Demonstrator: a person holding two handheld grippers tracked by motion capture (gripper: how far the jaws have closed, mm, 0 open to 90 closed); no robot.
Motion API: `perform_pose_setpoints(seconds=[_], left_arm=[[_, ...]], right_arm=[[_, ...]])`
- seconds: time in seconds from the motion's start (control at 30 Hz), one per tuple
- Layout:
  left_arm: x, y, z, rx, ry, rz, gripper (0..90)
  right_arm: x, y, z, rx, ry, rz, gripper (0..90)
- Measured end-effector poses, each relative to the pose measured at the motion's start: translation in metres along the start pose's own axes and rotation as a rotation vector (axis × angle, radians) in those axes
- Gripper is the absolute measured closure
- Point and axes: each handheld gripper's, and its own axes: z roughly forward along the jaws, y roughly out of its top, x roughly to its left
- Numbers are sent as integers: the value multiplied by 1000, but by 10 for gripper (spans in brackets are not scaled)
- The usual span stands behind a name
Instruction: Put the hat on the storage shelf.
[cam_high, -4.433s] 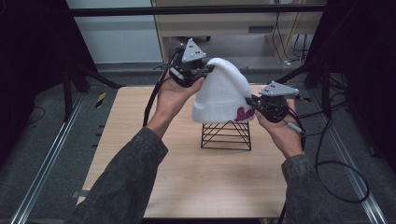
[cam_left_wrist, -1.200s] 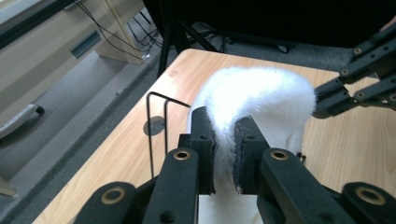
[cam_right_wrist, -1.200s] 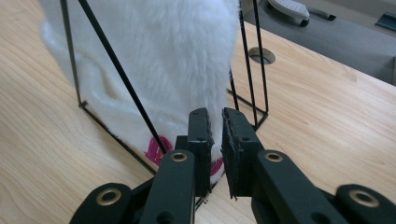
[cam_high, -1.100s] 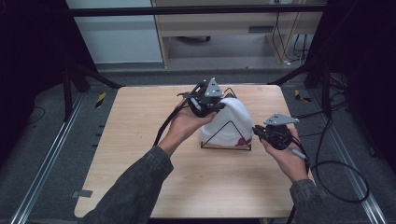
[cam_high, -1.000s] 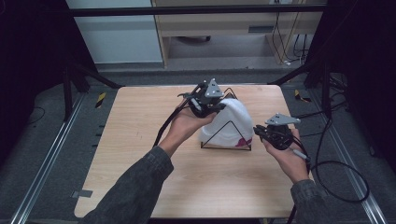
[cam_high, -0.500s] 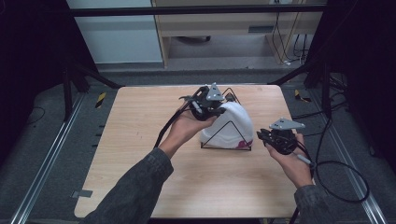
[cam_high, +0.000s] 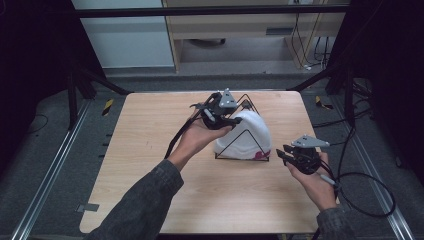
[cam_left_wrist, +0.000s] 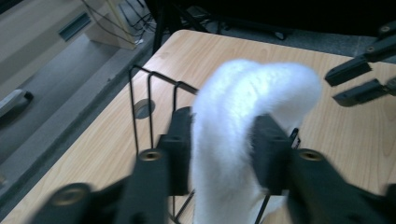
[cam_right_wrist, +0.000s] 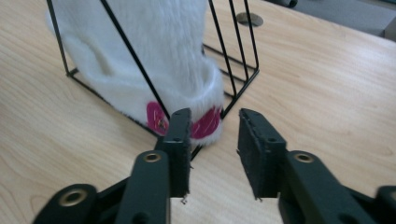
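Wooden table (cam_high: 150, 150) held a black wire rack (cam_high: 243, 150) mid-frame; my left gripper (cam_left_wrist: 219, 154) pinched the white furry hat (cam_high: 247, 132), my right gripper (cam_right_wrist: 212, 140) hung parted, empty.

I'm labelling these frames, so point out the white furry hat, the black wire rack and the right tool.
white furry hat (cam_left_wrist: 243, 121): left gripper view, fur pinched between the jaws.
black wire rack (cam_right_wrist: 232, 44): right gripper view, upright wire bars beside the hat.
right tool (cam_high: 286, 154): high view, between its open fingertips.

White furry hat's (cam_left_wrist: 233, 140) base behind left claw (cam_left_wrist: 222, 154)
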Motion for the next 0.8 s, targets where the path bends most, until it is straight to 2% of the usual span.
perform_pose_setpoints(seconds=[0.07,0.13,0.2,0.27,0.43,0.53,0.6,0.8], left_arm=[[0,-1,-5,7,20,3,419],[1,-1,-12,-16,25,-15,329],[2,0,-20,-46,19,-38,270],[2,1,-27,-54,15,-46,209],[0,-9,-44,-62,-18,-74,128],[-5,-18,-51,-58,-28,-60,91],[-9,-25,-55,-55,-39,-65,66],[-18,-46,-65,-41,-29,-45,50]], right_arm=[[2,-5,-1,9,-4,12,587],[4,-11,-1,14,-5,20,526],[7,-16,0,19,-8,26,486],[10,-21,0,27,-11,31,436],[24,-30,-4,20,-5,21,342],[32,-36,-5,33,8,19,272],[38,-41,-5,35,17,25,242],[52,-47,1,56,65,2,163]])
